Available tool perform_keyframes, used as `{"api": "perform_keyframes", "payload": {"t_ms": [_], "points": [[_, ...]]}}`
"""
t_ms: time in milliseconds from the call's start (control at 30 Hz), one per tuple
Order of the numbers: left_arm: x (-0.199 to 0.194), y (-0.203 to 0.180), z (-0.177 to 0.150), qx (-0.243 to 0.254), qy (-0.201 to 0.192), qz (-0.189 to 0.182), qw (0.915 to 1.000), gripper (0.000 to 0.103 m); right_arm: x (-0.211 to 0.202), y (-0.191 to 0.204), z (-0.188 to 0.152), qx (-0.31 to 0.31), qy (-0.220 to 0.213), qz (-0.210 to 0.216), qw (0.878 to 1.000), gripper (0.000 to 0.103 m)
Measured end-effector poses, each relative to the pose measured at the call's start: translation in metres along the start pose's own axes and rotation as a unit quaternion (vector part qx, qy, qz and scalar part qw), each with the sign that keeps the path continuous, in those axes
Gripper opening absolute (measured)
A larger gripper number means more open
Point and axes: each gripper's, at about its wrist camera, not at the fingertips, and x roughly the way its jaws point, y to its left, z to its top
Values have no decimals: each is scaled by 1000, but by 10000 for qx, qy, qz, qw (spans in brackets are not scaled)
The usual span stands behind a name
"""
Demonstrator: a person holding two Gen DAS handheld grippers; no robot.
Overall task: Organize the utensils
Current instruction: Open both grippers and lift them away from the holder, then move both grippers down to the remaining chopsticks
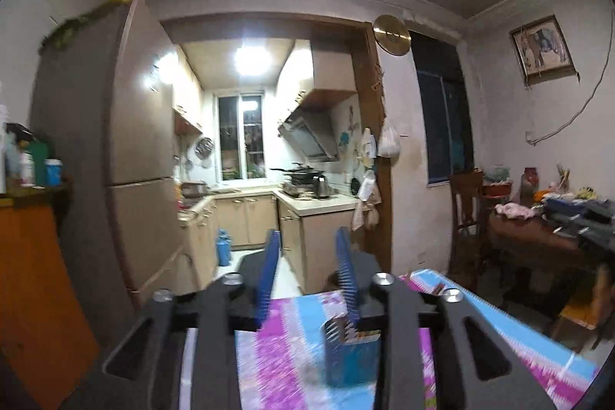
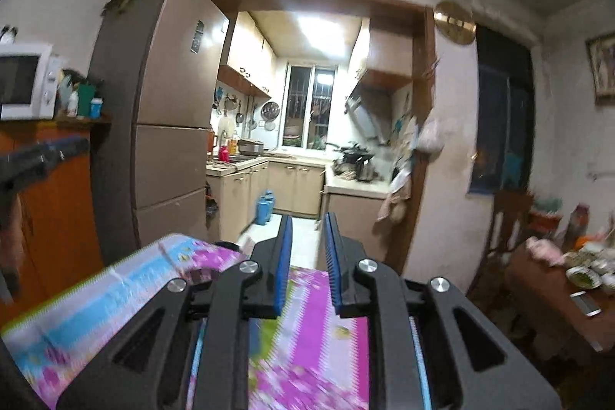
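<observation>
My left gripper [image 1: 308,235] is open and empty, held above a table covered with a pink and blue floral cloth [image 1: 292,333]. A blue slotted holder [image 1: 351,352] stands on the cloth just under its right finger. My right gripper [image 2: 307,219] is open with a narrower gap and empty, above the same cloth [image 2: 319,341]. The left gripper's body shows blurred at the left edge of the right wrist view [image 2: 34,160]. No utensils show clearly in either view.
Both views look into a kitchen past a tall fridge [image 1: 127,141]. An orange cabinet [image 2: 50,210] with a microwave [image 2: 25,81] stands at the left. A cluttered wooden table [image 1: 553,237] and a chair [image 1: 467,214] stand at the right.
</observation>
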Motion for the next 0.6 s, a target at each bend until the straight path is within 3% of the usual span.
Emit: {"api": "perform_keyframes", "payload": {"t_ms": [167, 333, 433, 600], "points": [[-72, 15, -36, 367, 271, 426, 9980, 33, -66, -8, -44, -47, 196, -161, 9997, 16], [-139, 32, -85, 432, 635, 1017, 9918, 34, -107, 21, -105, -312, 673, -245, 9969, 16], [-162, 40, -121, 353, 1068, 1084, 9877, 34, -116, 38, -144, -231, 1098, -176, 9935, 16], [-193, 18, -188, 458, 1552, 1063, 9811, 34, -131, 72, -200, -133, 1553, -133, 9877, 16]]}}
